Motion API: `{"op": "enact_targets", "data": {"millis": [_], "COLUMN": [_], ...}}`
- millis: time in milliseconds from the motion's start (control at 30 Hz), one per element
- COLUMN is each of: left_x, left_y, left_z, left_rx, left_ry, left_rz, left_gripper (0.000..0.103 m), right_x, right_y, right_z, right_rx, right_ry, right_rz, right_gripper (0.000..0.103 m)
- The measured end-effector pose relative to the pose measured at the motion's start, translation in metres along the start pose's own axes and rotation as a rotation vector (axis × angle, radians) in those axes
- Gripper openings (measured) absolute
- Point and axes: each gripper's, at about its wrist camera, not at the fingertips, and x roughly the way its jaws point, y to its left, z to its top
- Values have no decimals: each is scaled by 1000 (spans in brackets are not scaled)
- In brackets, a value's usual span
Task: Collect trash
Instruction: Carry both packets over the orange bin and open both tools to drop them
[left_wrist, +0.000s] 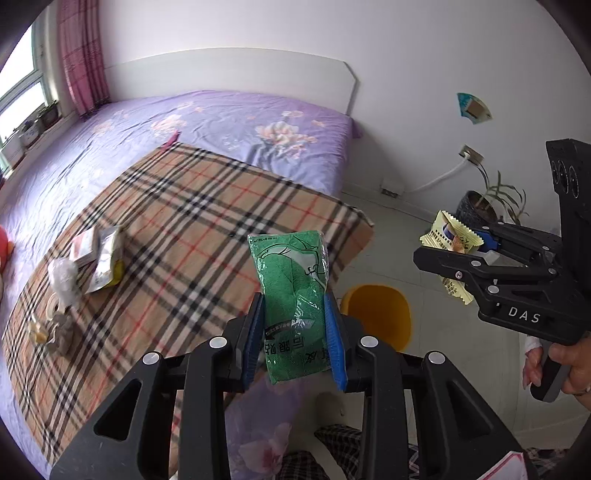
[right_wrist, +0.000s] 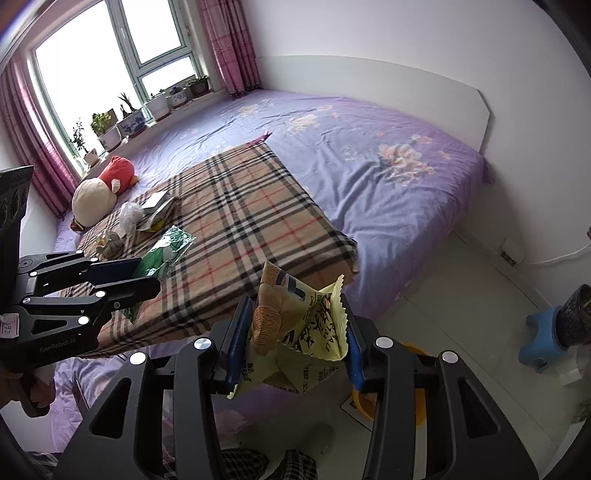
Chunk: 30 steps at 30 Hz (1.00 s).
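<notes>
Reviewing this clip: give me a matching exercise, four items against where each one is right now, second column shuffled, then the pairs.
Items:
1. green packet
2. yellow wrapper
3. yellow bin
4. plush toy

Places:
A. on the floor beside the bed
B. clamped in the left tool
C. on the bed near the window
D. clamped in the right tool

Pairs: 1-B, 2-D, 3-A, 4-C

Both wrist views look down along their tongs, close above the bed (left_wrist: 229, 122) (right_wrist: 369, 155). Each faces its headboard (left_wrist: 229, 70) (right_wrist: 369, 81). They share the plaid blanket (left_wrist: 177, 221) (right_wrist: 240, 221).
</notes>
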Motion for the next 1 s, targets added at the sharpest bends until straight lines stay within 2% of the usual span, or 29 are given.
{"op": "enact_targets", "data": {"millis": [200, 433, 567, 767, 1000], "left_x": [26, 69, 100, 157, 226], "left_y": [-53, -110, -133, -157, -172], "left_z": [15, 18, 20, 19, 12], "left_rx": [163, 334, 383, 423, 434], "left_ry": [40, 116, 172, 278, 395], "left_rz": [-89, -173, -209, -243, -255], "left_gripper": [32, 32, 32, 32, 32], "right_x": [-15, -23, -18, 13, 78], "right_y": [-53, -113, -141, -177, -213], "right_z": [-31, -70, -86, -109, -134], "right_rx": [107, 207, 240, 284, 311], "right_ry": [9, 54, 83, 147, 253], "right_rz": [-43, -121, -147, -111, -75], "right_gripper": [46, 46, 46, 47, 47]}}
